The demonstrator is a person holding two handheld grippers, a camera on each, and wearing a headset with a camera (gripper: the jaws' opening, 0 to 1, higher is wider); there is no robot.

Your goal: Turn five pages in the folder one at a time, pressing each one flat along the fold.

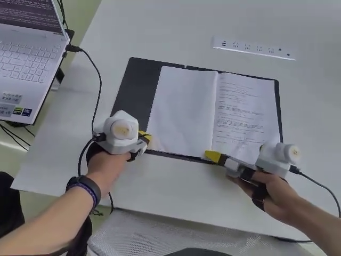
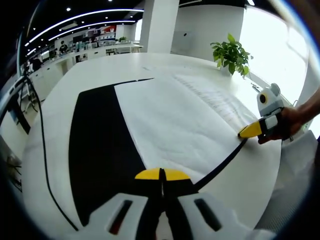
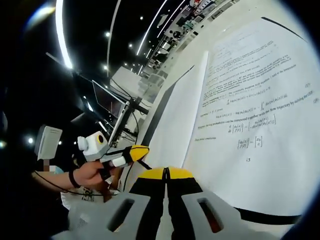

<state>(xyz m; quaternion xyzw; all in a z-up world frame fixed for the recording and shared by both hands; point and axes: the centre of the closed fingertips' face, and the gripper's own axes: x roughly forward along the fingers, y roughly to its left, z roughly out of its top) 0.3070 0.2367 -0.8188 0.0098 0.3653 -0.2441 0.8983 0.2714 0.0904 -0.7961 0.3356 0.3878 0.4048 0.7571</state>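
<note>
The folder (image 1: pixel 136 90) is lying open on the white counter (image 1: pixel 160 26), with a blank page on the left and a printed page (image 1: pixel 242 114) on the right. The left gripper (image 1: pixel 144 137) is hovering at the folder's near-left cover, jaws clenched with nothing between them. The right gripper (image 1: pixel 212 156) is resting at the near edge by the fold, jaws likewise clenched and holding nothing.

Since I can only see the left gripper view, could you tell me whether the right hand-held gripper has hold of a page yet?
Observer: No; its own view shows the right hand-held gripper shut on nothing, at the folder's near edge.
Operator: What is on the right-hand page?
Observer: Typed text with equations.
Operator: Anything else nearby?
Observer: An open laptop, far left of the folder.
</note>
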